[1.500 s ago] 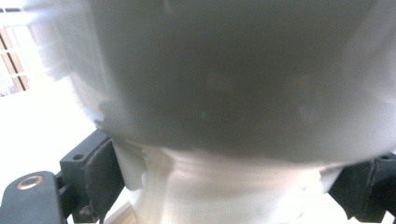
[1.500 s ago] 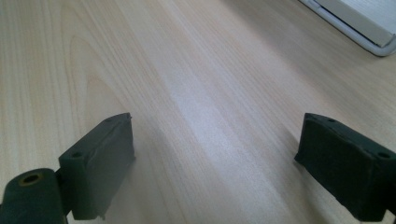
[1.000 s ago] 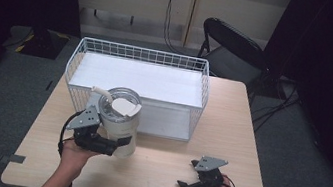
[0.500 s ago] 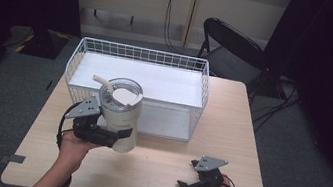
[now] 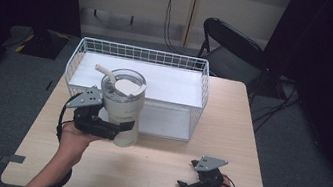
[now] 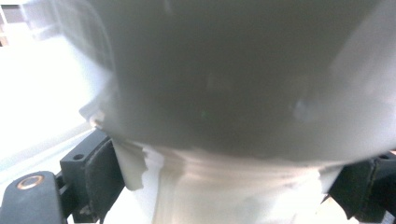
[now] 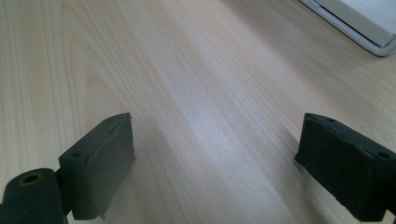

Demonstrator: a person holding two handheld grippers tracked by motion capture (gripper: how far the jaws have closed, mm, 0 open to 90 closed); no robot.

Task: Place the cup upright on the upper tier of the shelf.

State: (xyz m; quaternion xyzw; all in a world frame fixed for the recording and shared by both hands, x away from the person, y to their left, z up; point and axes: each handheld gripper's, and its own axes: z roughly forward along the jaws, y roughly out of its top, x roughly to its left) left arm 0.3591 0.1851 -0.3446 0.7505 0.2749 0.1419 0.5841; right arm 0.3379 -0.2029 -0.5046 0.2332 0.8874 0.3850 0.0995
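Observation:
A cream tumbler (image 5: 123,103) with a clear lid and a bent straw (image 5: 105,72) is held upright, just in front of the white wire basket (image 5: 145,53). My left gripper (image 5: 124,128) is shut on its lower body, coming from the tumbler's left side. In the left gripper view the tumbler (image 6: 243,107) is blurred and very close, and the black pads (image 6: 103,176) press on both of its sides. My right gripper (image 5: 186,184) rests open at the table's front right. Its view has bare wood (image 7: 187,70) between the jaws.
The basket has a white floor and takes up the back half of the wooden table (image 5: 152,172); a corner of it (image 7: 359,25) appears in the right gripper view. A black folding chair (image 5: 232,46) stands behind the table's far right corner.
My left gripper has carried the tumbler a little up and toward the basket. The right gripper has stayed still.

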